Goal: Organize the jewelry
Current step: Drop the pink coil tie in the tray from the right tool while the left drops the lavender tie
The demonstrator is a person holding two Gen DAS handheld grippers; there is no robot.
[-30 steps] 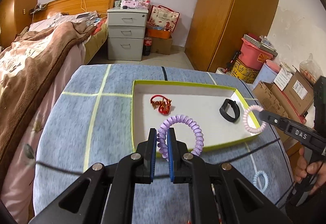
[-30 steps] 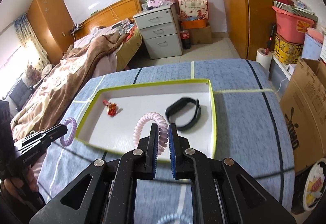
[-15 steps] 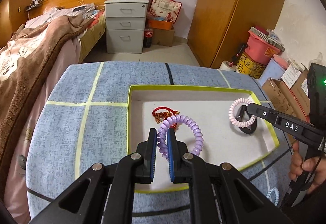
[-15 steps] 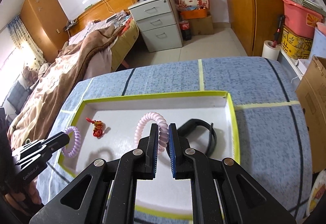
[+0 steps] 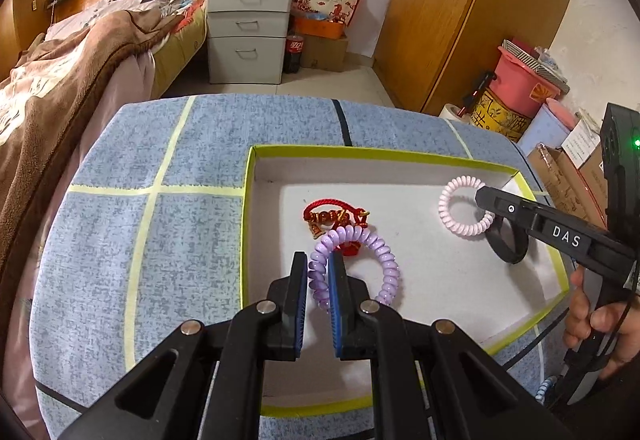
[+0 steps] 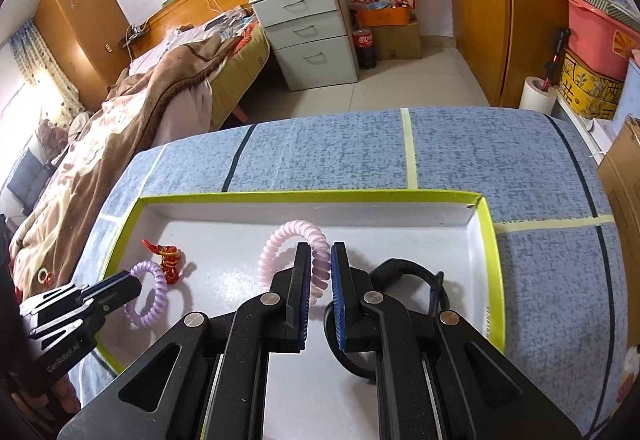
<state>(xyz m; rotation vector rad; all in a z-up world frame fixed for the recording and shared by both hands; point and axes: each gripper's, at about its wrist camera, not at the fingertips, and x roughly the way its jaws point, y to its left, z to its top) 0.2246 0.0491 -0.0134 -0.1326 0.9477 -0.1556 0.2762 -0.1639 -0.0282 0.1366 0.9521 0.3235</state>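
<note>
A shallow white tray with a lime-green rim lies on the blue table. My left gripper is shut on a purple coil hair tie, held over the tray's left half just above a red knotted charm. My right gripper is shut on a pink coil hair tie, held over the tray's middle. A black wristband lies in the tray under the right gripper. The right gripper with the pink tie shows in the left view. The left gripper with the purple tie shows in the right view.
A pale blue coil tie lies on the table near the tray's front right corner. The table's cloth has yellow and black grid lines. A bed, a grey drawer unit and cardboard boxes stand beyond the table.
Both grippers have moved forward and lower over the tray with their coil ties. The pink tie went from the tray's right rim to inside it; the purple tie now hangs by the red charm.
</note>
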